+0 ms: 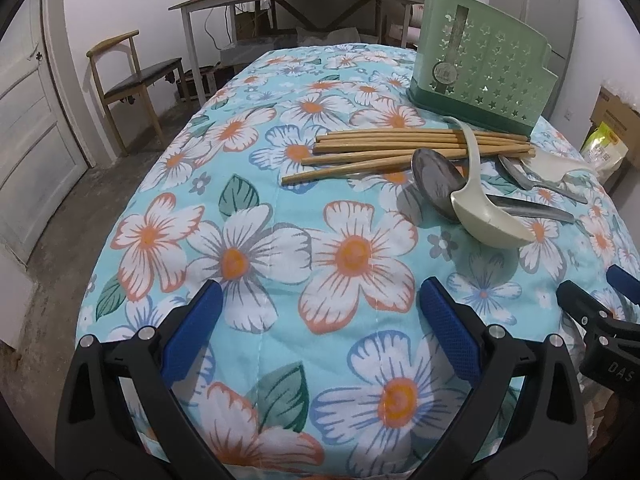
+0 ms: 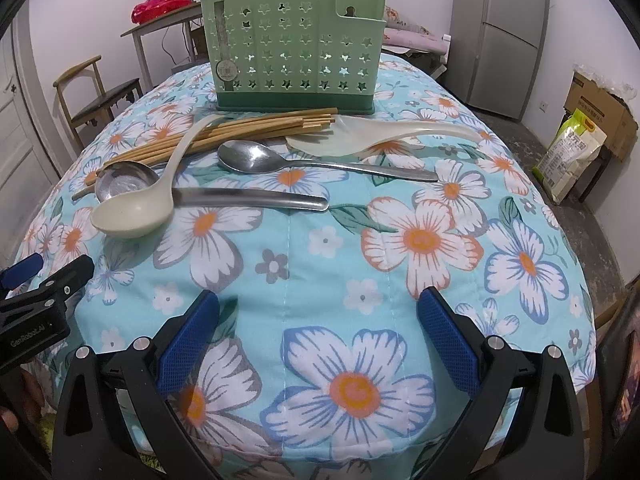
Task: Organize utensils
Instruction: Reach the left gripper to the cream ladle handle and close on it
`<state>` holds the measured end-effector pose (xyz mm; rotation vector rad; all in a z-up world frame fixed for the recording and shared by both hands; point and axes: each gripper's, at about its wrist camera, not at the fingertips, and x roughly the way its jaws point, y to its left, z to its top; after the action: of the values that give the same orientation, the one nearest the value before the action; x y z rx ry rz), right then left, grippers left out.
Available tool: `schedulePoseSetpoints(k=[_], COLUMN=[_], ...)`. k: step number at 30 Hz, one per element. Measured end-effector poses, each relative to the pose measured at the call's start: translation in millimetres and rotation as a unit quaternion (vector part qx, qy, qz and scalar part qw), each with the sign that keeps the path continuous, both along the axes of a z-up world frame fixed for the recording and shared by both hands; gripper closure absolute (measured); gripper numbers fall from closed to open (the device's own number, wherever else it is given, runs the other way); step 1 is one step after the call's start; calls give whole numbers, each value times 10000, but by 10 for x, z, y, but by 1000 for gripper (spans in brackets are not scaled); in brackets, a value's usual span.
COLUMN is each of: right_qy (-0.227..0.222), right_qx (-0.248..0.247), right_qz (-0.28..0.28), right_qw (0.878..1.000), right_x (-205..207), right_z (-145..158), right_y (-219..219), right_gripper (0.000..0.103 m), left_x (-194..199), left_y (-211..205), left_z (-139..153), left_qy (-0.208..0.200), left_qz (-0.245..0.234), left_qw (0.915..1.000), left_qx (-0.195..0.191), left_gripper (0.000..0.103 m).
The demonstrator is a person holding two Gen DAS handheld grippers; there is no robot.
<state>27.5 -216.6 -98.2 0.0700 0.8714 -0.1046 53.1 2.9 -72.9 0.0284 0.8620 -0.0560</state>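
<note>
Floral cloth in turquoise, white and orange covers the surface (image 2: pixel 320 248), and on it stands a green utensil holder (image 2: pixel 296 56) with star-shaped holes, upright, which serves as the landmark. Just in front of its base lies a bundle of wooden chopsticks (image 2: pixel 224 136), fanned out flat on the cloth. A cream ladle (image 2: pixel 148 200) rests with its handle across the chopsticks and its bowl nearer the cameras. Under that bowl sits a steel ladle (image 2: pixel 240 196), its handle running off to the right of the holder's front. Between this steel ladle and the holder lies a steel spoon (image 2: pixel 280 160), and beside the chopsticks' ends a translucent white rice paddle (image 2: pixel 372 136).

Both grippers hover well in front of the holder, over bare cloth near the surface's edge. Left gripper (image 1: pixel 320 340): blue-padded fingers (image 1: pixel 448 328) spread wide, holding nothing. Right gripper (image 2: pixel 318 340): likewise spread and holding nothing. Behind the holder stand a wooden chair (image 1: pixel 128 76) and a grey fridge (image 2: pixel 500 32).
</note>
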Motion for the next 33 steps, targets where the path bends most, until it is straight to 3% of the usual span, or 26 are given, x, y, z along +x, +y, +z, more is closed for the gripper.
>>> schedulePoseSetpoints(k=[12,14,16,19,23,29,33], right_qy=[-85,-99,-110,-114,-114,-123,-138], right_qx=[53,62,62,61,64,63,62], right_qz=[30,41,43,41,44,85,122], right_qw=[9999,9999,9999,9999,9999,9999,9998], right_x=[-19,-23,-26,-31,-31,-39,-48], right_z=[-15,-19,-19,-19,-19,-16,-16], right_y=[-1,-9,-9,-7,-11,-9,-12], right_gripper=[6,6,6,6,6,6,6], left_x=[80,56,33,37,158,269,363], left_y=[121,147,128,54,-44,-186,-216], left_z=[100,191,314,474,463,266,127], left_qy=[342,234,88,19,432,869,1194], left_qz=[-287,-329,-490,-934,-1193,-1057,-885], left_qw=[9981,9972,9949,9832,9565,9527,9421], left_qx=[-419,-630,-872,-1565,-2626,-2715,-3008], left_gripper=[8,22,28,36,45,46,50])
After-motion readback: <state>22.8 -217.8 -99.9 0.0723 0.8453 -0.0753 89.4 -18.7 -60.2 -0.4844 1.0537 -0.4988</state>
